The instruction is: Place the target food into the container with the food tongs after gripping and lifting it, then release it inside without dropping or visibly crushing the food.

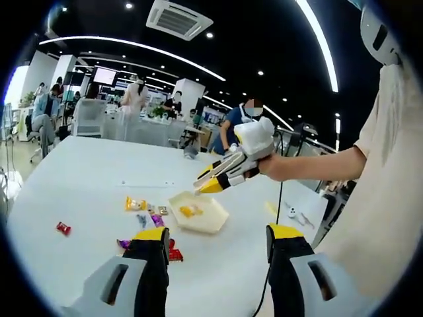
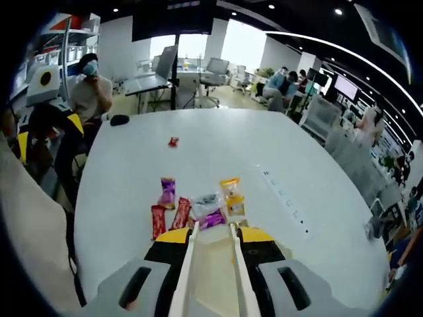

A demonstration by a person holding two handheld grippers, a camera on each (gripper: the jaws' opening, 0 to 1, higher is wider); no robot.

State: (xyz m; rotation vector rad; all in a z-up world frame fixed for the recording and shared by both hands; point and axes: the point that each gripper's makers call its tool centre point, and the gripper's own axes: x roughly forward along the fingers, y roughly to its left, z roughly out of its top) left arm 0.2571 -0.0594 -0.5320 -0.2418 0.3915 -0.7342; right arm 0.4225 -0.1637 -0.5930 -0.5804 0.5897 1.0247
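A cream, angular container [image 1: 206,219] sits on the white table [image 1: 86,172] with a yellow food piece [image 1: 190,211] lying inside it. A person's hand holds my right gripper [image 1: 221,177] just above the container's far rim, shut on white food tongs [image 1: 201,187] whose tips point down at it. In the right gripper view the tongs [image 2: 189,261] run forward between the jaws of that gripper [image 2: 213,236], arms apart, nothing visible between them, over the container [image 2: 211,267]. My left gripper [image 1: 218,238] stands open and holds nothing, near the container's front side.
Snack packets lie beside the container: orange [image 2: 231,193], purple [image 2: 167,191], two red ones [image 2: 157,221] and a lone red one [image 2: 173,141] farther off. A power strip [image 2: 285,198] lies on the table. People sit at desks beyond the table.
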